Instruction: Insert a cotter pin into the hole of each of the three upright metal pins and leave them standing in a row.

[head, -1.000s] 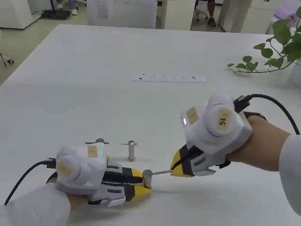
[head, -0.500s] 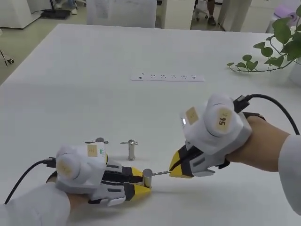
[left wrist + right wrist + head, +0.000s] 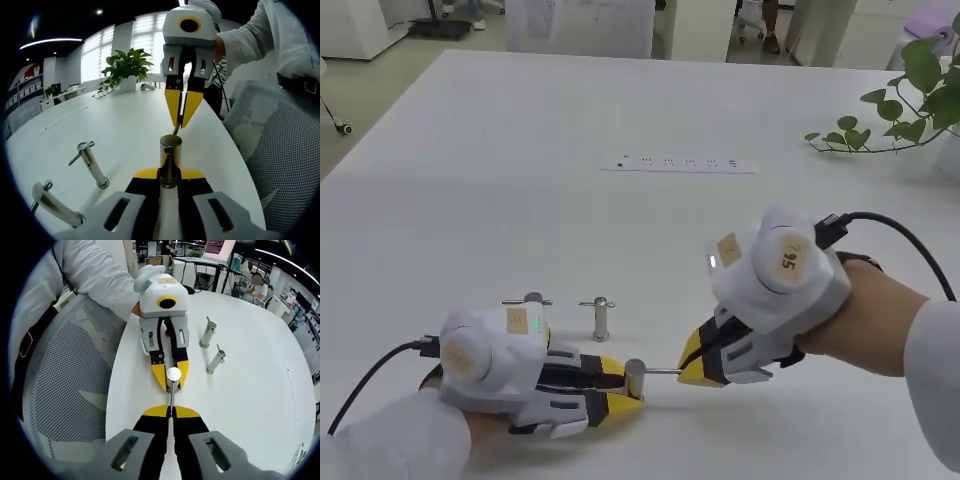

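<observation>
My left gripper (image 3: 628, 392) lies low on the white table, shut on an upright metal pin (image 3: 634, 378). In the left gripper view this pin (image 3: 170, 160) stands between the yellow jaws. My right gripper (image 3: 692, 368) is shut on a thin cotter pin (image 3: 662, 372), whose tip touches the top of the held pin. The right gripper view looks along the cotter pin (image 3: 171, 395) to the pin's head (image 3: 174, 374). Two more metal pins (image 3: 601, 318) (image 3: 532, 300) stand behind, each with a cotter pin through its top; the left one is partly hidden.
A white power strip (image 3: 678, 164) lies mid-table. A green plant (image 3: 910, 100) sits at the far right edge. A mesh chair (image 3: 280, 150) stands beside the table's near edge. Cables trail from both grippers.
My right gripper has edged slightly toward the held pin with the cotter pin. The left gripper and the two back pins have stayed put.
</observation>
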The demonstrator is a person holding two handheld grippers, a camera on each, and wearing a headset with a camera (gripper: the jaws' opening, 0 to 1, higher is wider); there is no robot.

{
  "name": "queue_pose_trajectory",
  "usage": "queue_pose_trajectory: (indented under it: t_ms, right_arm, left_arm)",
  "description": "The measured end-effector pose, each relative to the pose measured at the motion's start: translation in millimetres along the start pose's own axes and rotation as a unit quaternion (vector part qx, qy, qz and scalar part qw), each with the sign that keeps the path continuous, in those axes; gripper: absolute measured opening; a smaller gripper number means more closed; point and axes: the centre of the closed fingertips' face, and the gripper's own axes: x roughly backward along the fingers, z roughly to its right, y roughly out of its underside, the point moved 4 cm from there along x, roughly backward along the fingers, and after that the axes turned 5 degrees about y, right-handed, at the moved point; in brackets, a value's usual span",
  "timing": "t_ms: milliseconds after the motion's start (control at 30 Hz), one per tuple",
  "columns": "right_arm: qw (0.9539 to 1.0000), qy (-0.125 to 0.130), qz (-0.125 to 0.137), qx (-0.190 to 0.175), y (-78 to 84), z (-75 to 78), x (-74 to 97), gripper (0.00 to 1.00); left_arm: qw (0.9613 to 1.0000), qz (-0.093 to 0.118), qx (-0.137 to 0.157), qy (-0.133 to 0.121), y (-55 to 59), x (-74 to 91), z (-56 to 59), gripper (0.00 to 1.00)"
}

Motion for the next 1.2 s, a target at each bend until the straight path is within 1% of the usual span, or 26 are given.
queue_pose_trajectory:
  t_ms: [200, 333, 600, 1200]
  right_arm:
    - [1.0000, -0.007, 0.000, -0.006, -0.9, -0.3, -2.5, 0.04]
    - [1.0000, -0.008, -0.003, -0.003, -1.9, -0.5, -3.4, 0.04]
    - [0.9999, -0.012, -0.001, -0.010, -5.7, -1.5, -7.1, 0.04]
    - [0.9998, -0.011, -0.012, 0.010, -16.7, -0.5, -16.3, 0.04]
  left_arm:
    - [1.0000, 0.001, 0.001, -0.002, -0.7, 0.1, 0.5, 0.11]
    - [1.0000, 0.000, 0.001, -0.002, 0.5, 0.8, -0.4, 0.11]
    - [1.0000, 0.000, 0.002, -0.002, 1.8, 1.4, -1.1, 0.11]
    - [1.0000, 0.004, 0.005, -0.005, 2.9, 1.8, -1.0, 0.11]
